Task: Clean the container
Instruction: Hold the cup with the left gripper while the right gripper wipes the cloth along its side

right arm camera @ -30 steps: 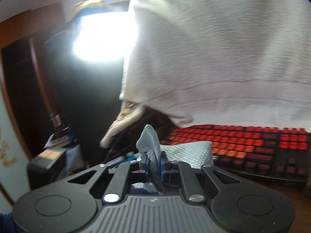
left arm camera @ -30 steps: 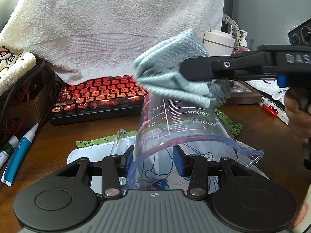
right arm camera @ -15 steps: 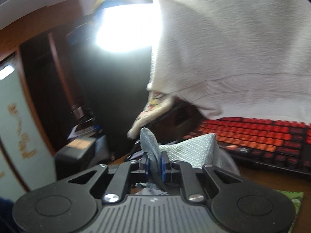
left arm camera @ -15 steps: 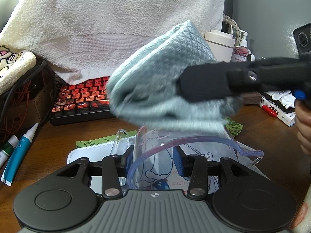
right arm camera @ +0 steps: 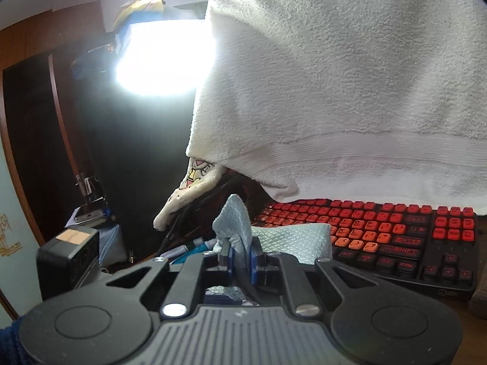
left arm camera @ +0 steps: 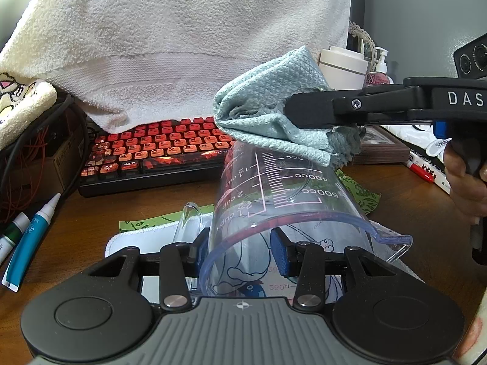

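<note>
A clear plastic measuring jug point(left arm camera: 283, 200) with pink scale marks and a blue rim lies tilted, bottom away from me. My left gripper point(left arm camera: 240, 252) is shut on its rim wall, one pad inside and one outside. My right gripper point(left arm camera: 292, 109) comes in from the right, shut on a folded light blue cloth point(left arm camera: 274, 115) that rests on the jug's far end. In the right wrist view the right gripper point(right arm camera: 240, 258) pinches the cloth point(right arm camera: 292, 237) between its blue pads.
A red-keyed keyboard point(left arm camera: 158, 149) lies behind the jug under a hanging white towel point(left arm camera: 182, 45). Tubes point(left arm camera: 27, 237) lie at the left, a white printed mat point(left arm camera: 127, 243) below the jug, bottles point(left arm camera: 347, 67) and a box point(left arm camera: 426, 167) at the right on the wooden desk point(left arm camera: 411, 206).
The right gripper swept the cloth toward me over the jug's rim, then back to the jug's far end. The left gripper and jug held still.
</note>
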Demonstrator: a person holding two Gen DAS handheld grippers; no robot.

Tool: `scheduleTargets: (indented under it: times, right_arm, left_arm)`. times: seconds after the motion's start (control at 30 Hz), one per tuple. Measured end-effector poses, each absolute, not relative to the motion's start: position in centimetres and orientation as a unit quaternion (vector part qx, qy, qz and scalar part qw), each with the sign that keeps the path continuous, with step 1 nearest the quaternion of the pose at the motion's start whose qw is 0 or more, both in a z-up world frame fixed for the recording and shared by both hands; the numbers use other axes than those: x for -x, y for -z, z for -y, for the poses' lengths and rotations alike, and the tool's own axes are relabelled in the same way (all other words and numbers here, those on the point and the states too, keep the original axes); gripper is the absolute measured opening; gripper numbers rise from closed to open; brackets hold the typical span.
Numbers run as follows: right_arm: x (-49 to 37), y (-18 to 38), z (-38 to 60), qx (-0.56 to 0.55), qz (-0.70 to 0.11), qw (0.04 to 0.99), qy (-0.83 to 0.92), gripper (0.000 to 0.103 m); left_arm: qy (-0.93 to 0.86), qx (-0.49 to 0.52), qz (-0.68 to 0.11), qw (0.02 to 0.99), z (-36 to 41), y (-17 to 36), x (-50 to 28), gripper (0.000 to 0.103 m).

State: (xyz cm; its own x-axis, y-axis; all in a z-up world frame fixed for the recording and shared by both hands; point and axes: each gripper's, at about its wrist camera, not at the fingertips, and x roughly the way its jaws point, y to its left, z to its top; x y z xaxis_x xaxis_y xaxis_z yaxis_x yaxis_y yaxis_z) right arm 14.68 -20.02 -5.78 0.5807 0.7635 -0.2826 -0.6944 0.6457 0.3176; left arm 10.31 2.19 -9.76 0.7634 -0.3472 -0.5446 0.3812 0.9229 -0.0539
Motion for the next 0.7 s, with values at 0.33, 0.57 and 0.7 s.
scheduleTargets:
  times: [0.33,0.57,0.7]
  right_arm:
    - [-13.1,5.5,18.0,-0.08,-0.211,0.839,-0.495,0.011]
    - [-13.7,5.6,18.6,-0.094,-0.212,0.851,-0.472,0.008]
    - [-14.8,5.9,19.8,-0.113,-0.208,0.87,-0.434,0.007]
  left_arm:
    - [0.194,-0.029,-0.284,0.939,-2.1,9.7,-10.1,0.041]
    - [0.193,-0.031,-0.283,0.939,-1.9,9.7,-10.0,0.041]
    - [0.193,-0.032,-0.283,0.939,-1.9,9.7,-10.0,0.041]
